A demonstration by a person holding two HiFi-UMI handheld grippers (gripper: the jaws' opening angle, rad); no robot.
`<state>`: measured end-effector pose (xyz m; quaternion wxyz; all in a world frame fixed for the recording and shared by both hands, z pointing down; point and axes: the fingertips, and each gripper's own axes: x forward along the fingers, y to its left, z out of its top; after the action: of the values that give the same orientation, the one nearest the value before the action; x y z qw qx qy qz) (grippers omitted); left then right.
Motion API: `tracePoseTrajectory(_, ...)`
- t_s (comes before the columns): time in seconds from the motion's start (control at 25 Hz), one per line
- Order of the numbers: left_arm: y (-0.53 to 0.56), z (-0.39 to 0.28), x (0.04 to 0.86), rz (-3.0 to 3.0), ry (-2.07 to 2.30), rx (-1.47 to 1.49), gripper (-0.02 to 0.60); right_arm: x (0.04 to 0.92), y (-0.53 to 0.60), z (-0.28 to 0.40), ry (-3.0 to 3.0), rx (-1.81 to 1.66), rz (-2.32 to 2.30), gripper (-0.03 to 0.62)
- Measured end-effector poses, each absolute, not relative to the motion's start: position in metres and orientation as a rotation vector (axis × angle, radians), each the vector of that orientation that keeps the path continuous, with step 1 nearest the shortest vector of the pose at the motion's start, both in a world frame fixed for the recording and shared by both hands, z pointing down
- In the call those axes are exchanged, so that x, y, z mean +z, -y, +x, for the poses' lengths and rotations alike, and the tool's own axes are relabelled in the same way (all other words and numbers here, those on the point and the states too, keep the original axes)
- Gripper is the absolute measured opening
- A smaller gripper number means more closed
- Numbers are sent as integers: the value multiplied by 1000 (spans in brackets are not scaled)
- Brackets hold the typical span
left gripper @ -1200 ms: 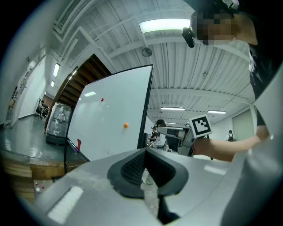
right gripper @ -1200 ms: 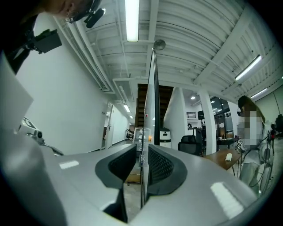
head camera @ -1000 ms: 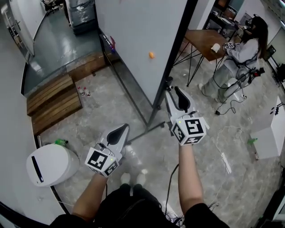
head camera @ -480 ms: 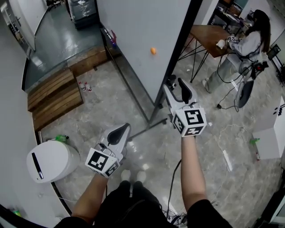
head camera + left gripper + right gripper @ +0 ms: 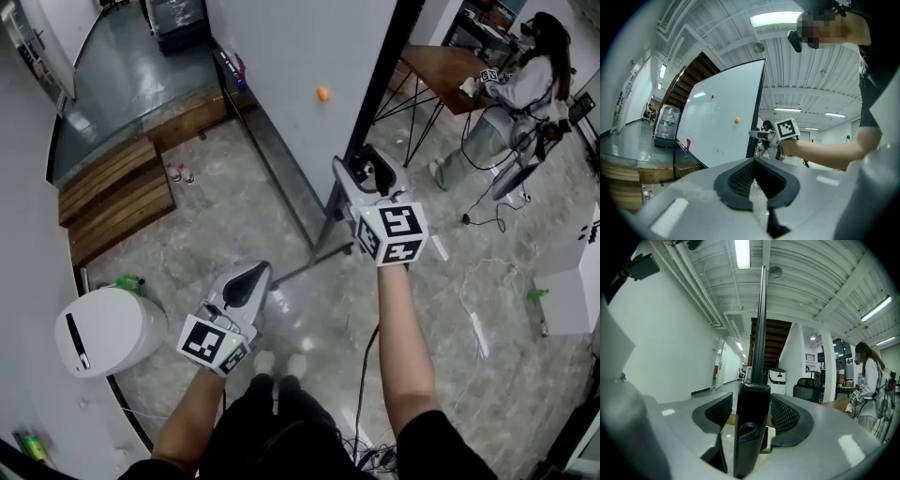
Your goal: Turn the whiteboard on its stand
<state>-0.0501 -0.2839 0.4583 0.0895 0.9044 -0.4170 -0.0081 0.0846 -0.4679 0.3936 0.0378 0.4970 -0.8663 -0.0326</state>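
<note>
The whiteboard (image 5: 291, 56) stands upright on its black stand, an orange magnet (image 5: 322, 94) on its face. My right gripper (image 5: 364, 169) is at the board's black side frame (image 5: 375, 84). In the right gripper view that frame post (image 5: 752, 427) stands between the jaws of the right gripper (image 5: 752, 408). The jaws are opening and a thin gap shows beside the left pad. My left gripper (image 5: 246, 278) hangs lower and nearer me, away from the board. Its jaws meet on nothing in the left gripper view, where the left gripper (image 5: 754, 171) faces the whiteboard (image 5: 722, 126).
The stand's foot bar (image 5: 300, 272) runs across the floor between the grippers. A white round bin (image 5: 108, 333) sits at the left, wooden steps (image 5: 112, 202) behind it. A wooden table (image 5: 441, 70) and a seated person (image 5: 520, 94) are at the right, with cables (image 5: 478, 337) on the floor.
The right gripper has slid a little left and up along the board's frame, and its jaws have spread wider around the post. The left gripper has hardly moved.
</note>
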Motion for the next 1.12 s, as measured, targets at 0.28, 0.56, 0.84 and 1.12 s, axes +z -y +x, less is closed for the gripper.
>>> tracePoseTrajectory(0.28,276,-59,465,2664,1275,-4,3,392,472,80,2674,-100,1514,242)
tracePoseTrajectory(0.56,276,-57,458,2667,1291,-8,3,391,477,86,2656,-65,1508,204)
tracePoseTrajectory(0.84,274,-68,449,2658,1325,-33,3,391,479,85,2634,-19,1511,199)
tracePoseTrajectory(1.12,266,-76,443,2669,1347,-37,3,391,475,83,2631,-6,1511,198)
